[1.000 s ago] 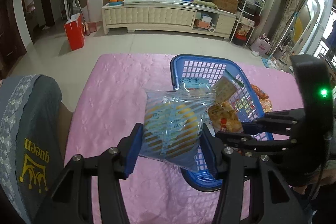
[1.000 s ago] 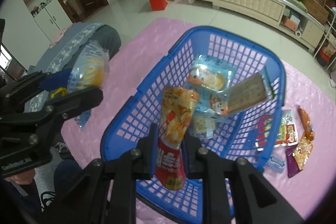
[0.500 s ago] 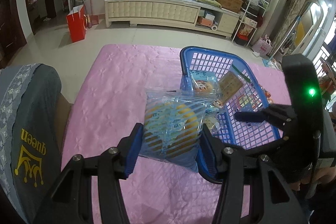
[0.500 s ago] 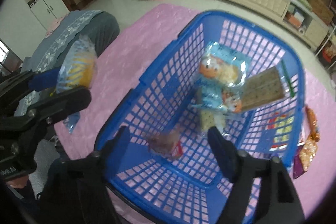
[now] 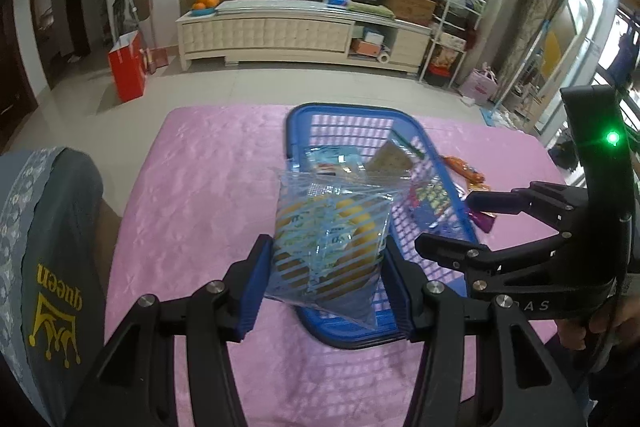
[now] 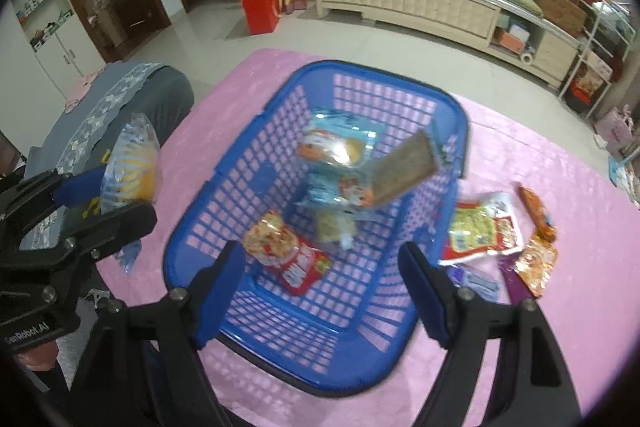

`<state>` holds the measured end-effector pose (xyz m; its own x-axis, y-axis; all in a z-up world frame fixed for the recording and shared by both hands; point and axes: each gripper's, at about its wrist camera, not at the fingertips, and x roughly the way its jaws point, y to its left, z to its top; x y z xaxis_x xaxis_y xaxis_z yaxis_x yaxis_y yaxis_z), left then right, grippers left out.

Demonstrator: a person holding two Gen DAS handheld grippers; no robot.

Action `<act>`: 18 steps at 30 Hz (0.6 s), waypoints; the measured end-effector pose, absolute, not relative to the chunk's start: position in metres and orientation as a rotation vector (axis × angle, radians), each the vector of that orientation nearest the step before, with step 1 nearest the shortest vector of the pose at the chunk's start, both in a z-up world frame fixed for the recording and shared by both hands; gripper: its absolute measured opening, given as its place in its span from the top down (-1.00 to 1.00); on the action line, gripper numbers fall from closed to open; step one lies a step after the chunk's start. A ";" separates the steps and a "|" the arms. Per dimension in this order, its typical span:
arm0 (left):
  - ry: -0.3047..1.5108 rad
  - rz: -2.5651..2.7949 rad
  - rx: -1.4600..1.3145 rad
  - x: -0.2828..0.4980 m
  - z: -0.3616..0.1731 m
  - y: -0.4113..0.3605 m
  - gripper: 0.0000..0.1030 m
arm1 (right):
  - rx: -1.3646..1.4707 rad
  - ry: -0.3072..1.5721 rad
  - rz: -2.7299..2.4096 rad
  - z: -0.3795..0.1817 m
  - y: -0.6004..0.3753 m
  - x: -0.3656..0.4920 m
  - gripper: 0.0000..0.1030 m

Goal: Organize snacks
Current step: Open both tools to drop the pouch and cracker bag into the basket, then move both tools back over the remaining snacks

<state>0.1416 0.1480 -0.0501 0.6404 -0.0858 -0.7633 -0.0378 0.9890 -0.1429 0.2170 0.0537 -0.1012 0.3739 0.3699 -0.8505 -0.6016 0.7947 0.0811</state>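
One basket (image 6: 460,131) – five snack packets (image 6: 296,255) inside, five loose packets (image 6: 480,231) outside.

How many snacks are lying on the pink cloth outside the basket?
5, all right of the basket: white-yellow packet, orange stick, gold packet, purple packet, bluish packet. Others may be hidden.

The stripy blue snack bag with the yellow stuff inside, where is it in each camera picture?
Left wrist view: the striped bag sits in the lower middle, clamped in the left gripper.
Right wrist view: the same bag is at the left edge, seen edge-on in that gripper.
Shared landmark: the blue basket on the pink cloth.
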 end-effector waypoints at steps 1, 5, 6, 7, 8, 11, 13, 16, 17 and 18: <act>0.877 -0.035 -0.144 0.144 -0.049 0.143 0.02 | -0.259 1.009 0.623 -0.100 0.048 0.218 -0.60; 0.885 -0.060 -0.122 0.155 -0.049 0.125 0.02 | -0.247 1.000 0.586 -0.098 0.026 0.221 -0.60; 0.888 -0.066 -0.120 0.157 -0.050 0.122 0.02 | -0.245 0.999 0.578 -0.099 0.022 0.222 -0.60; 0.893 -0.073 -0.116 0.161 -0.051 0.117 0.02 | -0.238 0.998 0.568 -0.099 0.016 0.224 -0.60; 0.897 -0.079 -0.113 0.164 -0.052 0.114 0.02 | -0.232 0.999 0.561 -0.100 0.011 0.226 -0.60; 0.913 -0.098 -0.098 0.175 -0.057 0.100 0.02 | -0.210 1.005 0.541 -0.103 -0.002 0.232 -0.60; 0.924 -0.108 -0.092 0.182 -0.061 0.094 0.02 | -0.201 1.009 0.529 -0.106 -0.010 0.236 -0.60; 0.949 -0.123 -0.085 0.196 -0.071 0.085 0.02 | -0.198 1.014 0.509 -0.111 -0.018 0.242 -0.60; 0.961 -0.131 -0.080 0.202 -0.075 0.082 0.02 | -0.197 1.017 0.503 -0.114 -0.020 0.245 -0.60; 0.970 -0.136 -0.077 0.207 -0.079 0.080 0.02 | -0.193 1.021 0.498 -0.116 -0.022 0.247 -0.60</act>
